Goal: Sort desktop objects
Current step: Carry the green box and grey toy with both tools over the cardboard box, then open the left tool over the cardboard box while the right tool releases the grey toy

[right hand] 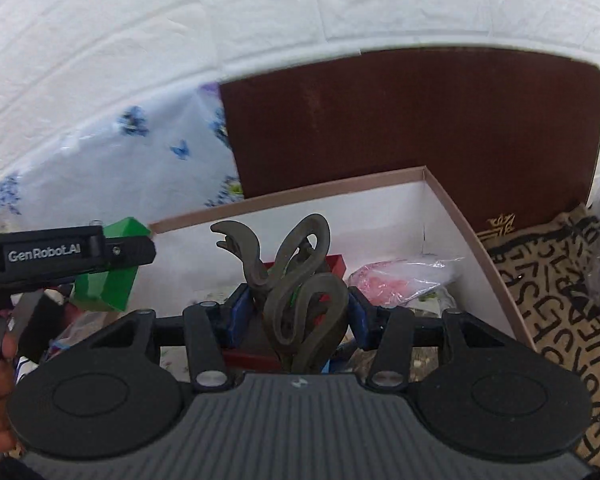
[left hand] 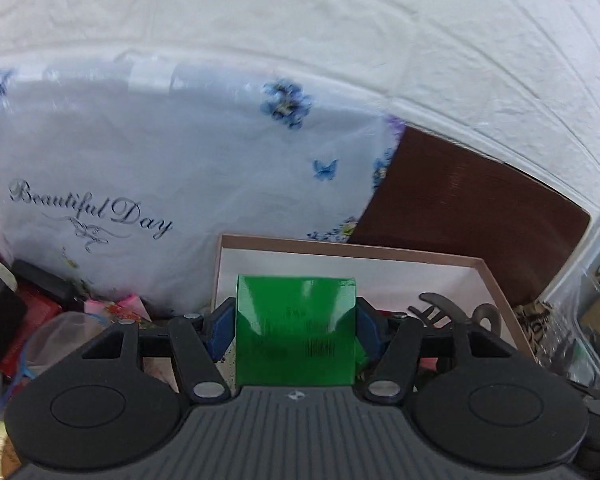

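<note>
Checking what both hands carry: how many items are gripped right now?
2. A green box sits clamped in the left hand-held gripper; a dark grey hair claw clip sits in the right hand-held gripper. Nothing else appears held.

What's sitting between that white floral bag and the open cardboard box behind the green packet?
Nothing separate shows in the left wrist view: the box's rim overlaps the floral bag, and the brown board stands beside the bag, behind the box.

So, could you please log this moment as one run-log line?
left gripper: shut on green box | right gripper: shut on grey hair claw | both over open cardboard box
</note>
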Available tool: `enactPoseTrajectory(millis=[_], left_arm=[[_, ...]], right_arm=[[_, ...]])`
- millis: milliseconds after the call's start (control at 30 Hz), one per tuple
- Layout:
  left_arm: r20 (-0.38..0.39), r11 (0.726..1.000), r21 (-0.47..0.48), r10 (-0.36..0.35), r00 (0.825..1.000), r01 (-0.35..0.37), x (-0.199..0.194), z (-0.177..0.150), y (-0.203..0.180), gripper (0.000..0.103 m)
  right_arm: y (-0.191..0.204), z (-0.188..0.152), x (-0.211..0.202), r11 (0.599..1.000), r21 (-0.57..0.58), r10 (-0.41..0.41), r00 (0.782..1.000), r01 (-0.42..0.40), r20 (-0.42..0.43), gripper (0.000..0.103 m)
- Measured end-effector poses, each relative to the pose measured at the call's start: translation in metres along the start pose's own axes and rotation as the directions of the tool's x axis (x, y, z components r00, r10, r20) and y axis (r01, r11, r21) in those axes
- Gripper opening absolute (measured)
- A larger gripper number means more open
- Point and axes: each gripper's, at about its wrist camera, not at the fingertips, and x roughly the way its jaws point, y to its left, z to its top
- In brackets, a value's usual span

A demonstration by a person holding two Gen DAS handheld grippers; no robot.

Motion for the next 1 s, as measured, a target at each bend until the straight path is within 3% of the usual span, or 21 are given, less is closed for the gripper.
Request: enactPoseTrajectory(millis=[167,433,533,633,767,1000], left_arm=[[-0.016,0.999,0.016,0.044,0.999,-0.044,0.032,-0.001,0.008,0.063],[0.004,0.998,0.061,0.023,1.0,-0.023,0.036,-0.004,0.004,0.064],[0.015,0.998,0.054,-0.023,1.0,0.022,0.03,-0.004,0.007,0.084],[0.033,0.998,0.015,-0.064,0.997,0.063,0.02,-0.003,0.011,0.093],[0.038,0.997,-0.011,-0.073,0.997,0.073,0.011,-0.005,0.009,0.098],[0.03,0.998,0.032,-0.057,0.998,0.056,-0.015,-0.029,0.003,0.098]], right_arm=[[-0.005,0.015,0.038,0.999,0.049,-0.019,0.998,0.022,-0.057,0.049],[0.005,0.017,0.069,0.998,0.056,-0.003,0.996,0.008,-0.09,0.05],[0.006,0.017,0.069,0.999,0.047,0.007,0.996,-0.003,-0.086,0.051],[0.006,0.016,0.062,1.0,0.018,0.018,0.997,-0.017,-0.071,0.072],[0.008,0.014,0.047,1.0,-0.001,0.004,0.999,-0.004,-0.036,0.087],[0.018,0.004,0.018,0.997,-0.081,-0.017,1.0,0.019,0.019,0.092]])
